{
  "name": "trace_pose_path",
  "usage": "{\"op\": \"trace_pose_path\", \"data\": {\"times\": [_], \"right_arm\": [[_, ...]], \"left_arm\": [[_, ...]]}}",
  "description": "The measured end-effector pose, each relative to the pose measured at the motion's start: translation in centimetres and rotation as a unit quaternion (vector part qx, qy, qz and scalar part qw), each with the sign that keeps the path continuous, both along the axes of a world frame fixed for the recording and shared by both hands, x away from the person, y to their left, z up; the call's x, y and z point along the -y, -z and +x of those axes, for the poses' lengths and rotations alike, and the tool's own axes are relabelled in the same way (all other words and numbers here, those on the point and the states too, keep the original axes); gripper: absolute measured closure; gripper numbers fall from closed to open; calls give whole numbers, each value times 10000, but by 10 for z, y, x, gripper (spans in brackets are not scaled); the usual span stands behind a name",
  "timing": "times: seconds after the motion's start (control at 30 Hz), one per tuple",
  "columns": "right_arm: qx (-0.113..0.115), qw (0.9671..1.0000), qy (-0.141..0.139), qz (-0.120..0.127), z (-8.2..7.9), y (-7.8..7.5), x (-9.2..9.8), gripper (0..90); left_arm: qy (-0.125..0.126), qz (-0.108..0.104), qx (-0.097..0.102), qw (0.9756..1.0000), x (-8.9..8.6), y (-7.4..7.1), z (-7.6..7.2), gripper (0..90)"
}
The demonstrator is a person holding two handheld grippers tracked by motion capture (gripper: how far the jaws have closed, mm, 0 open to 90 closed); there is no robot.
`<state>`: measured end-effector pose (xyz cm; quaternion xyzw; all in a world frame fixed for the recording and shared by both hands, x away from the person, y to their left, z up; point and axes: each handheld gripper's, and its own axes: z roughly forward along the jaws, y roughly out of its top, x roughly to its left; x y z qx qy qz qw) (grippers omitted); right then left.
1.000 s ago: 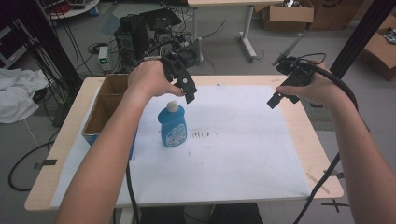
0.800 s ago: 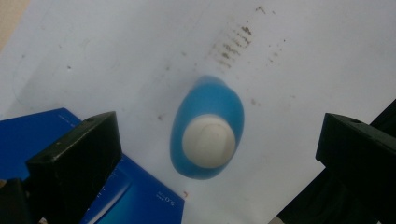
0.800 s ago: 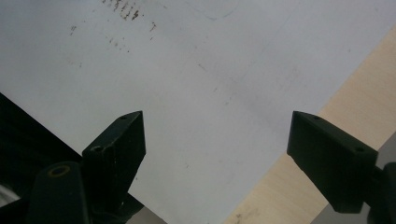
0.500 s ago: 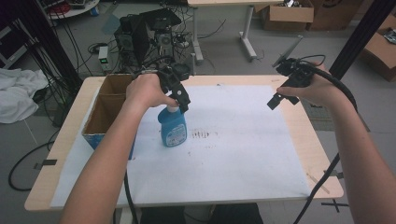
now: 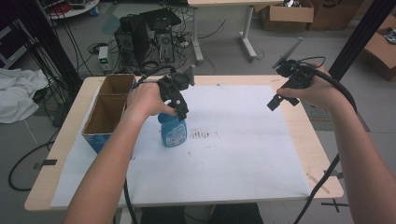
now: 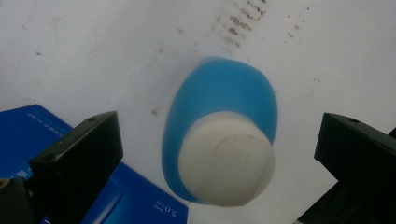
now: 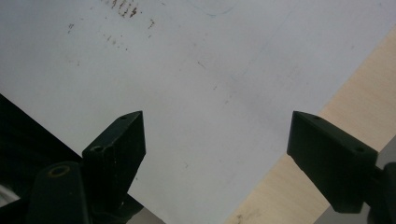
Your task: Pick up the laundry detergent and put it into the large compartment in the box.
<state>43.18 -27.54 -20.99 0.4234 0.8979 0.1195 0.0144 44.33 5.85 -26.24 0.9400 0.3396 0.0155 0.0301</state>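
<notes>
A blue bottle (image 5: pixel 173 132) with a white cap (image 6: pixel 226 158) stands upright on the white sheet (image 5: pixel 243 154) that covers the wooden table (image 5: pixel 322 154), just beside the blue-sided cardboard box (image 5: pixel 108 112) at the table's left end. The left gripper (image 5: pixel 180 100) now hangs directly over the bottle's top; a second ago it was higher and a little to the right of it, and half a second ago it had already come down toward the cap. In the left gripper view its jaws are spread wide, one on each side of the cap, with clear gaps to the bottle on both sides, so nothing is clamped yet. From the high view the hand hides the cap, so whether the jaw tips sit level with it or just above is hard to say. The bottle itself has not shifted between the frames, and the dark smudges (image 5: pixel 201 135) on the sheet lie just to its right as before.

The right gripper (image 5: pixel 284 95) stays raised over the far right part of the table, almost where it was a second ago. In the right gripper view its jaws stand well apart and empty, over the edge of the white sheet where bare wood begins.
</notes>
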Motion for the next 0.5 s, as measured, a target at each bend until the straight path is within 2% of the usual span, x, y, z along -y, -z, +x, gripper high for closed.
{"op": "trace_pose_path", "data": {"times": [0.13,0.4,0.5], "right_arm": [[4,10000,-3,10,0,1,0,194],[-12,10000,-6,3,0,2,-1,194],[6,10000,-3,-1,0,2,-1,194]], "left_arm": [[12,52,-16,10000,-1,7,-1,17],[35,20,-66,10000,-1,17,-1,23],[80,126,-41,9999,0,22,-2,24]]}}
